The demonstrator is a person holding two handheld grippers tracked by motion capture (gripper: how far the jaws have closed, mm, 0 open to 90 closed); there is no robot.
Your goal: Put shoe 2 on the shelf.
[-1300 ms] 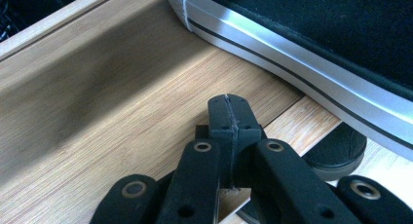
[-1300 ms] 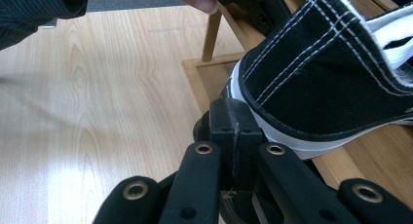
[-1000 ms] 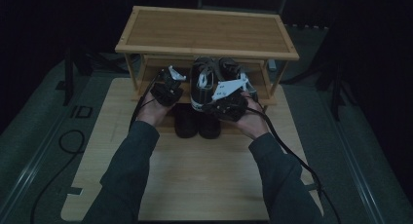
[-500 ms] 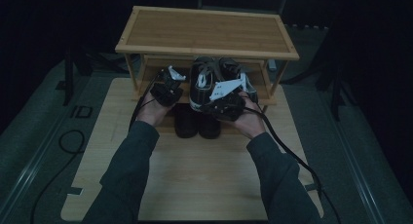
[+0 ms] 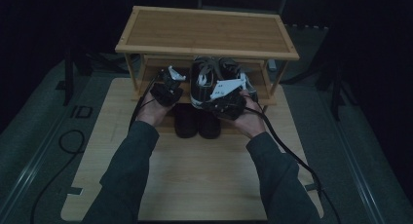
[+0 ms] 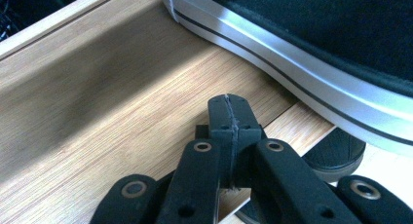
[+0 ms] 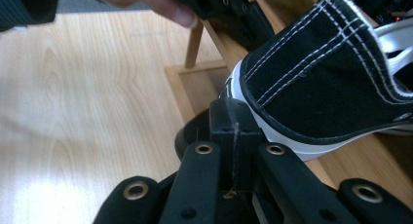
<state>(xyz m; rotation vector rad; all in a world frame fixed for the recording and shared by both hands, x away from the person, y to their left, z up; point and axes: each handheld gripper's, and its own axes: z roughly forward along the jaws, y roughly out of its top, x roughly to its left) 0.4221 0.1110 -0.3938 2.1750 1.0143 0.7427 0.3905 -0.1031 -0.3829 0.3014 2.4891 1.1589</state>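
You held both grippers up against the front of a low bamboo shoe rack (image 5: 207,31) that stood on a pale wooden board (image 5: 195,185), your forearms in dark sleeves reaching forward from the near edge. Your left gripper (image 5: 168,85) sat at the left part of the rack's middle shelf (image 6: 97,117), and in the left gripper view its two black jaws were pressed flat together with nothing between them — only a thin seam showed where they met. Just past their tips, a black canvas sneaker with a white rubber sole (image 6: 302,53) rested on that shelf, near the jaws but not touching them, and the rounded toe of a darker shoe (image 6: 336,158) peeked out on the level below. Your right gripper (image 5: 226,100) was just in front of the pair of black-and-white sneakers (image 5: 214,78) on the shelf, its cable (image 5: 287,151) trailing back over your right forearm. In the right gripper view those jaws were likewise closed on each other and empty, their tips close beside the heel of a black sneaker with white stitching (image 7: 321,73); whether they touched the sole could not be told. Beneath the shelf, a pair of plain dark shoes (image 5: 197,124) stood on the board between your two hands.
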